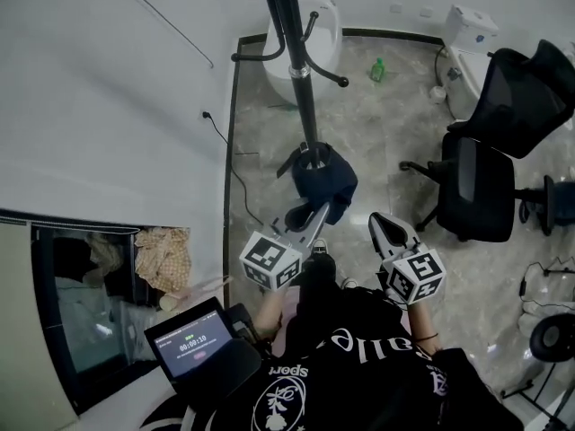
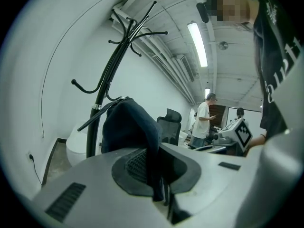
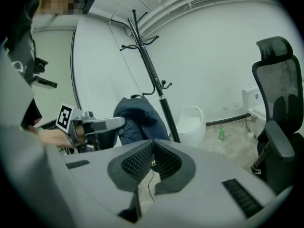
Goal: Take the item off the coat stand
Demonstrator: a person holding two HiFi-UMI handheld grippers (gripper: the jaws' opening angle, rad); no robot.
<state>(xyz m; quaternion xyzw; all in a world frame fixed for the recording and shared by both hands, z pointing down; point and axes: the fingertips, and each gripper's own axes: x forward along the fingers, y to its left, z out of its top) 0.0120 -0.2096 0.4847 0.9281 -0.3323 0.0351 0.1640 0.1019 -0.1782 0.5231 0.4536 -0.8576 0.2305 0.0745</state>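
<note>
A black coat stand [image 1: 301, 70] rises in front of me near the wall. A dark blue garment [image 1: 325, 176] hangs low against its pole. My left gripper [image 1: 319, 212] reaches up to the garment's lower edge and is shut on a fold of it. In the left gripper view the dark cloth [image 2: 128, 127] runs down between the pressed jaws of the left gripper [image 2: 159, 184], with the stand [image 2: 102, 94] behind. My right gripper [image 1: 377, 221] hovers to the right of the garment, apart from it. The right gripper [image 3: 152, 148] is shut with nothing in it, and beyond it hangs the garment [image 3: 137, 118].
A white rounded bin [image 1: 314, 34] stands behind the stand, with a green bottle [image 1: 378, 68] on the floor nearby. Black office chairs [image 1: 485, 169] fill the right side. A lit screen [image 1: 193, 344] sits at my lower left. A white wall runs along the left. A person [image 2: 204, 120] stands far off.
</note>
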